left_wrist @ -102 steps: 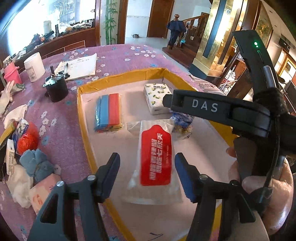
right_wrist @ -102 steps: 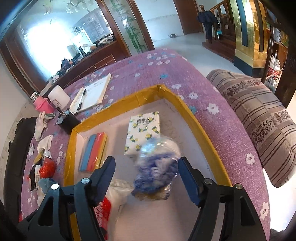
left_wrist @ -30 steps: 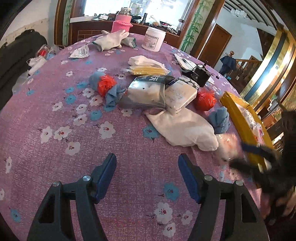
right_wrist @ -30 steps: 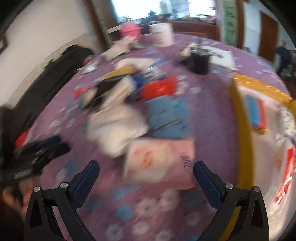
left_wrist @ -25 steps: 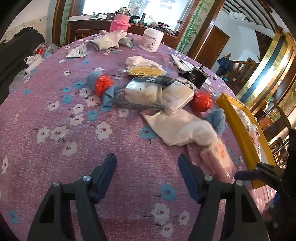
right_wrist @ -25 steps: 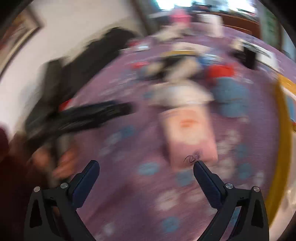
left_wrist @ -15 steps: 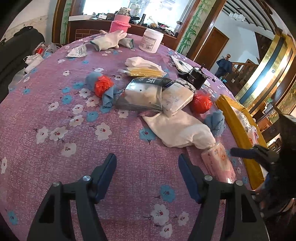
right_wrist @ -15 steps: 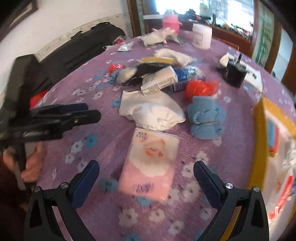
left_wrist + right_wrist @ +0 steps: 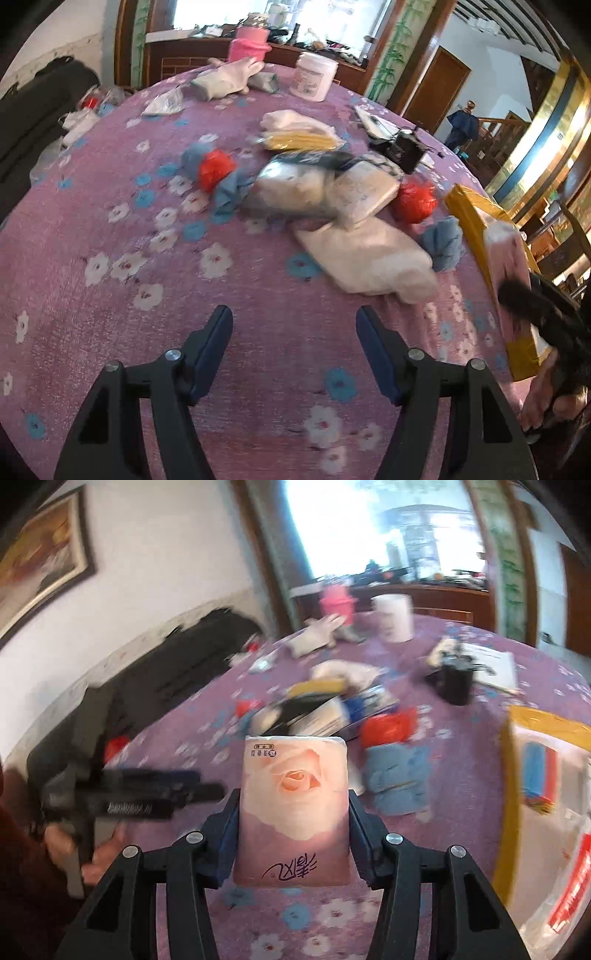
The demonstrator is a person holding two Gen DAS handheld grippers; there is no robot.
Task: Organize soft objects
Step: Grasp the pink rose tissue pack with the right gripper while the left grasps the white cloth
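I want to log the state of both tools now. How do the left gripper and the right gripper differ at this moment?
The left gripper is open and holds nothing; the right gripper is shut on the pink tissue pack.
Between the left gripper's fingers only the purple flowered tablecloth shows; the right gripper's pack is lifted, upright between its fingers.
Both have black frames with blue finger pads.
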